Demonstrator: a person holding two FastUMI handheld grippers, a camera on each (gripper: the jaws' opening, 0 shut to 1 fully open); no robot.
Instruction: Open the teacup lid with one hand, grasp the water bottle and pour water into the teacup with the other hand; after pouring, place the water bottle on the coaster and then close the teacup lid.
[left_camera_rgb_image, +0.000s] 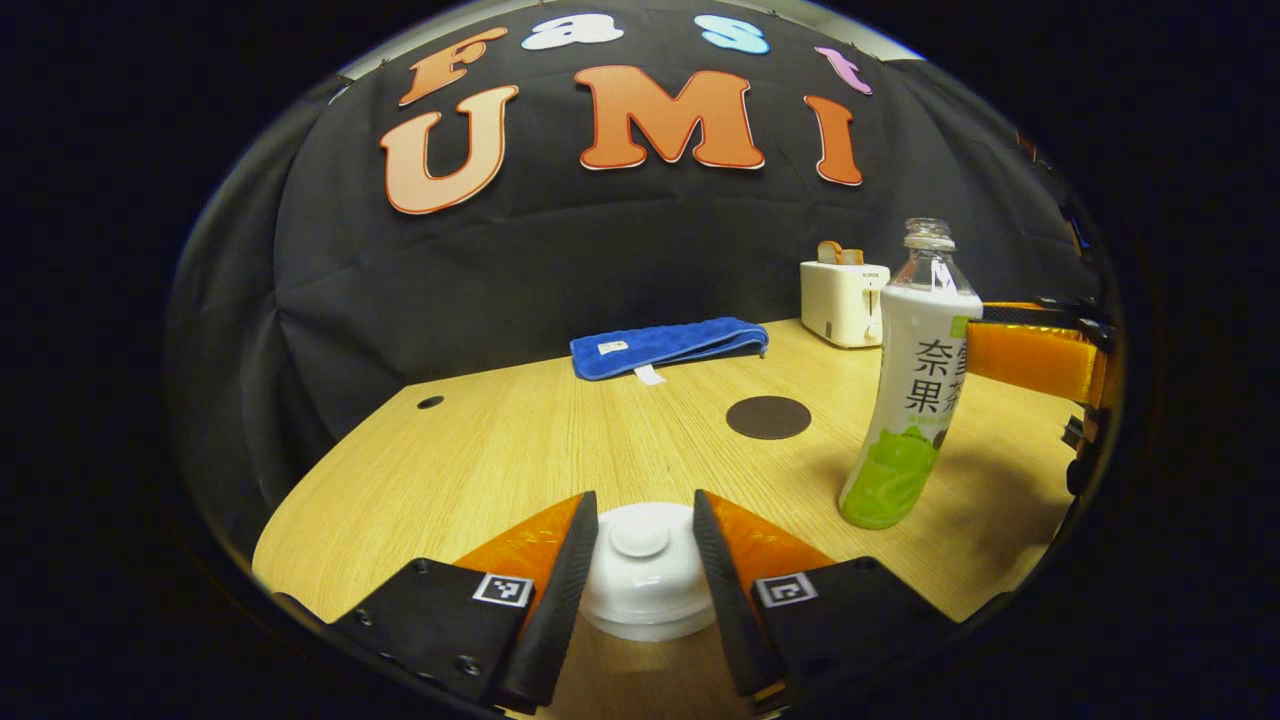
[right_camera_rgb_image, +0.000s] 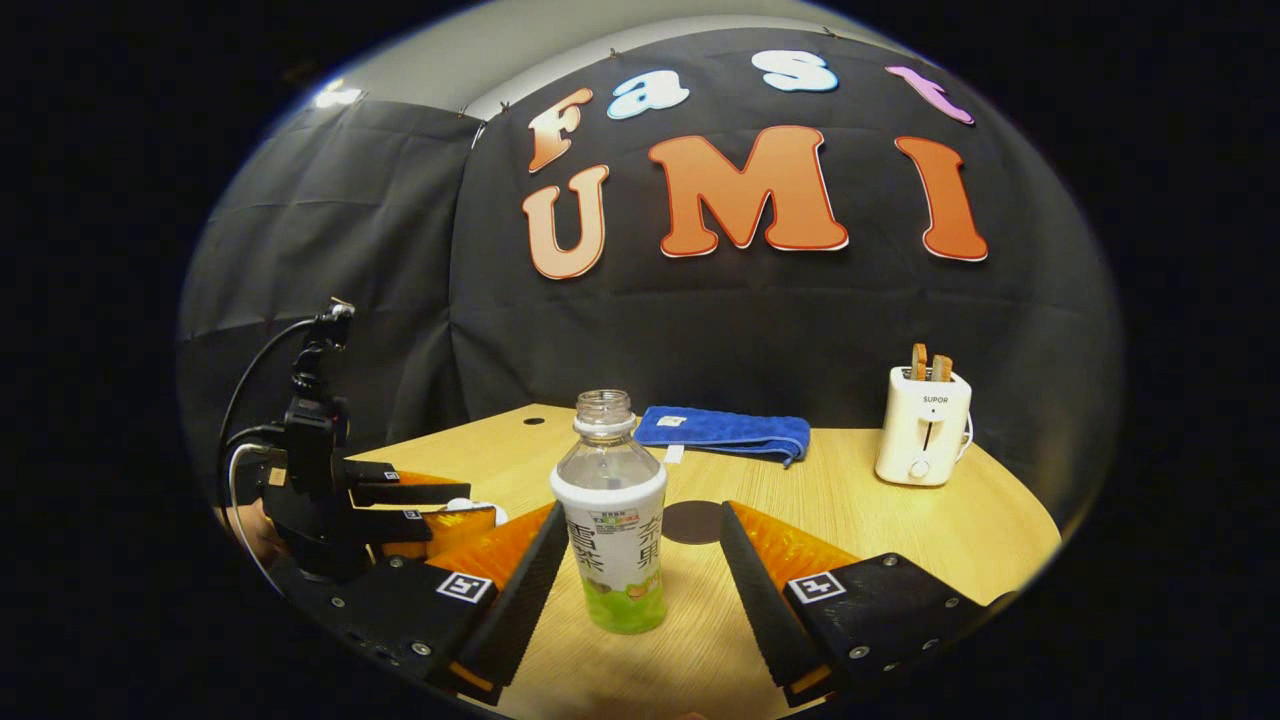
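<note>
Lid (left_camera_rgb_image: 641, 570), white with a round knob, sits on the teacup at 6 o'clock in the left gripper view, between the two fingers of the left tongs (left_camera_rgb_image: 645, 555). The fingers stand just beside its rim on either side; whether they press on it I cannot tell. Bottle (left_camera_rgb_image: 908, 395) stands upright and uncapped on the tabletop (left_camera_rgb_image: 500, 440) at 3 o'clock, green liquid low inside. Coaster (left_camera_rgb_image: 768, 417), dark and round, lies bare just past the lid toward 1 o'clock. A folded blue towel (left_camera_rgb_image: 668, 347) lies at 12 o'clock by the wall, and a white toaster (left_camera_rgb_image: 843, 300) with bread stands at 2 o'clock.

In the right gripper view the right tongs (right_camera_rgb_image: 635, 575) are spread wide around the bottle (right_camera_rgb_image: 612, 520), a gap showing on each side. The left tongs (right_camera_rgb_image: 440, 510) show at 9 o'clock.
</note>
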